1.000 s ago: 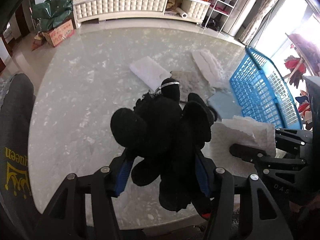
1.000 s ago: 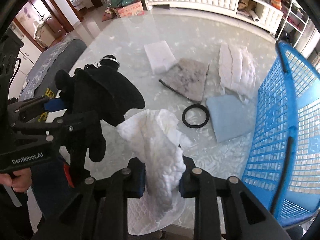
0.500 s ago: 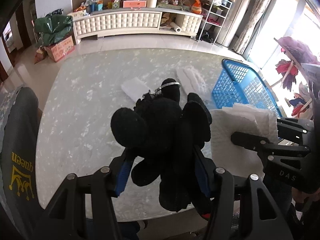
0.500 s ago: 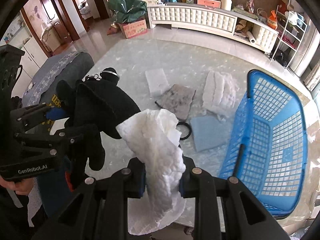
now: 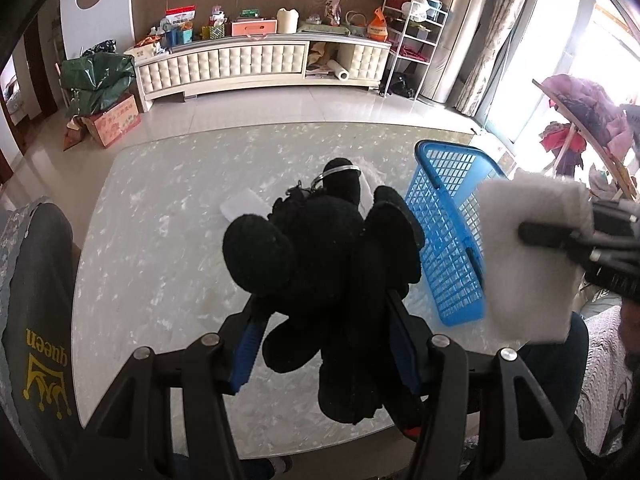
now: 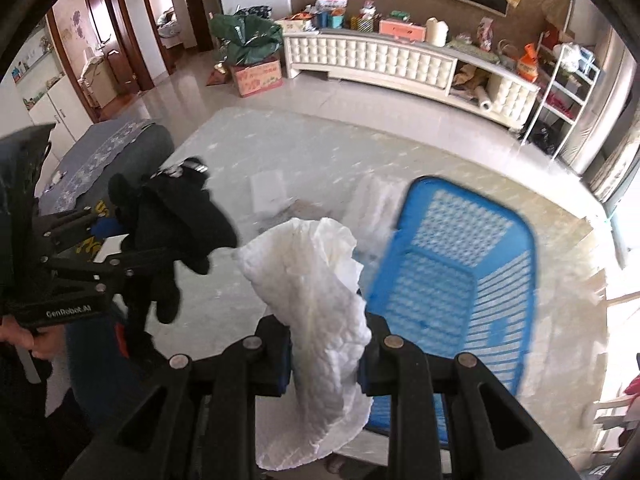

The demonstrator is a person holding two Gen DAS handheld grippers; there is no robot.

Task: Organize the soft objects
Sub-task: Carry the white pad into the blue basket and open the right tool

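Black and fuzzy, the plush toy [image 5: 320,264] fills the middle of your left wrist view. Your left gripper [image 5: 324,344] has its fingers [image 5: 248,340] squeezed on the toy from both sides, partly closed, with the blue pads pressing into the soft body. The toy has a small metal ring [image 5: 340,170] at its top. It hangs in the air above the pale marble worktop [image 5: 160,248]. On the worktop past the toy lies a flat white pad [image 5: 244,208]. To the right stands the blue basket [image 5: 452,232], on the worktop. At the right edge you can see your other gripper holding the white cloth [image 5: 528,256] up in the air, in front of the basket's side. A grey chair back with the yellow word "queen" [image 5: 36,340] sits at the left edge of the worktop.

Now your right wrist view. Your right gripper [image 6: 324,356] has its fingers [image 6: 276,356] nearly closed, pinching the white quilted cloth [image 6: 316,296]. The cloth sticks up above the fingers and also hangs down below them. It is off the worktop [image 6: 232,280]. The blue basket [image 6: 460,280] is just to the right of the cloth, looking blurry, and no soft thing shows inside it. On the left your left gripper [image 6: 132,256] holds the black toy [image 6: 176,216] up high, and a hand [image 6: 24,340] grips its handle. Far on the worktop lie the flat white pad [image 6: 268,192] and another white fluffy cloth [image 6: 376,204], next to the basket.
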